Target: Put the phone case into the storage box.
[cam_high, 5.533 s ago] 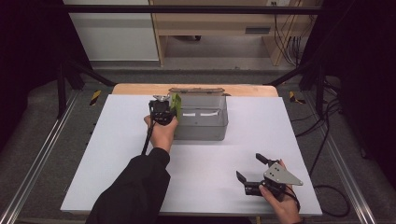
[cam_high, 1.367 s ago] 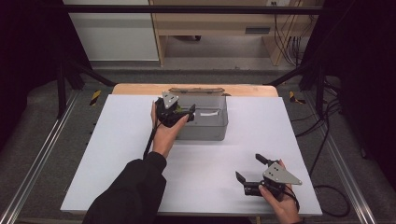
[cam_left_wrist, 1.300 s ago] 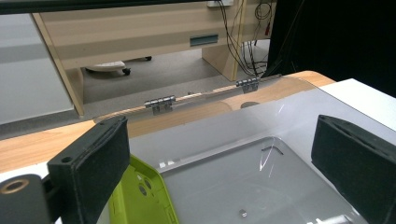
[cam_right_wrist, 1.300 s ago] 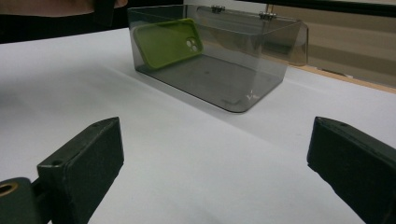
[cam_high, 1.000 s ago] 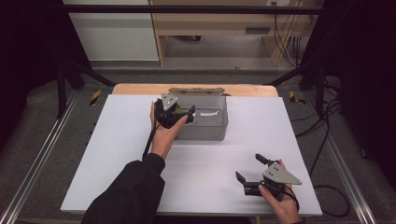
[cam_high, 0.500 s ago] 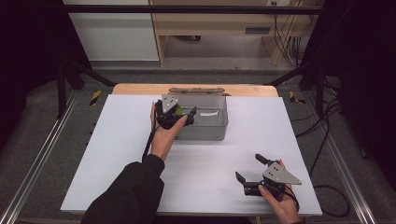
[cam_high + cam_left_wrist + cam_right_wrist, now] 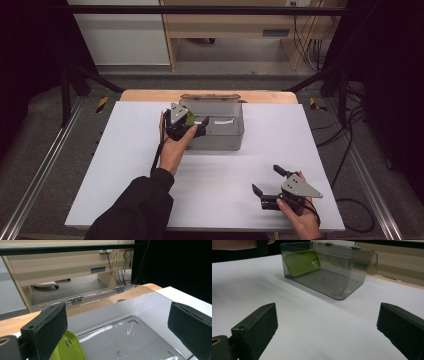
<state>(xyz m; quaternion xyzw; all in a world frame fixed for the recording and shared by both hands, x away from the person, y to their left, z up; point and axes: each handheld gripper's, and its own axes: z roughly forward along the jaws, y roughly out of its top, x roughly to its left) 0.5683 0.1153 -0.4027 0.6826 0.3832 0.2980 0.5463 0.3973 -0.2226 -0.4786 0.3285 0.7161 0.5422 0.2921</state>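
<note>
left claw over the clear box, green phone case inside it

the left forearm reaches up from the bottom centre of the high view, its claw held with jaws apart above the box's left end; the one green case leans against that end wall, low left between the jaws in the left gripper view. the right claw rests on the white table at lower right, jaws wide, well apart from the one box. two claws in all.
</note>
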